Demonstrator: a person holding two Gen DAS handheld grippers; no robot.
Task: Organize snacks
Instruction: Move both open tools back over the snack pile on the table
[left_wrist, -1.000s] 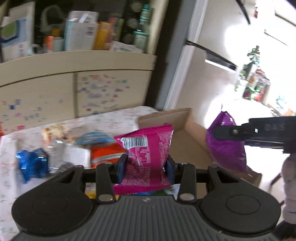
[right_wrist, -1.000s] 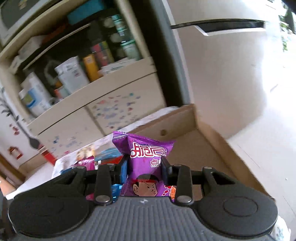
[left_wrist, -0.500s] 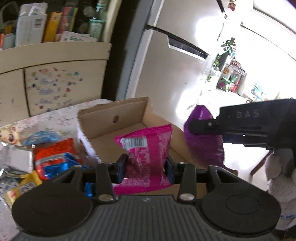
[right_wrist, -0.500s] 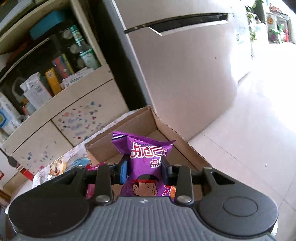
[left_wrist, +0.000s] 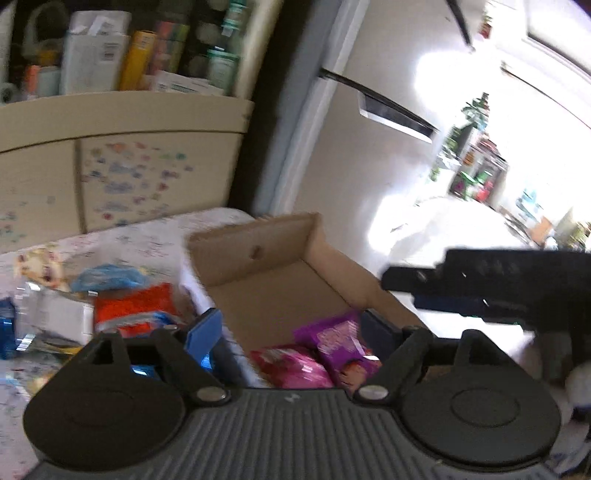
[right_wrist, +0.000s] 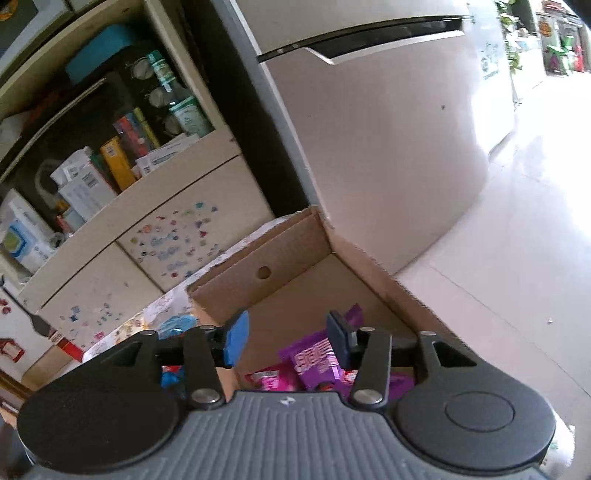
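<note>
A pink snack packet (left_wrist: 291, 365) and a purple snack packet (left_wrist: 340, 343) lie side by side on the floor of an open cardboard box (left_wrist: 258, 251). My left gripper (left_wrist: 291, 328) hangs over them, its jaws opening wide and its pads touching neither packet. In the right wrist view my right gripper (right_wrist: 288, 339) is also opening above the purple packet (right_wrist: 314, 362) and the pink packet (right_wrist: 269, 380), with nothing pressed between its pads. The box wall (right_wrist: 258, 273) stands just beyond. The right gripper's black frame (left_wrist: 498, 284) reaches in from the right in the left wrist view.
Left of the box, on a patterned tablecloth (left_wrist: 140, 240), lie more snacks, among them an orange packet (left_wrist: 133, 306) and a blue packet (left_wrist: 107, 277). Behind stand a sticker-covered cupboard (right_wrist: 177, 240) with shelves of bottles and boxes and a fridge (right_wrist: 388, 147). Pale floor lies right.
Both grippers have opened and let go of their packets. The pink and the purple packet now lie in the box. The left wrist view has swung back toward the table.
</note>
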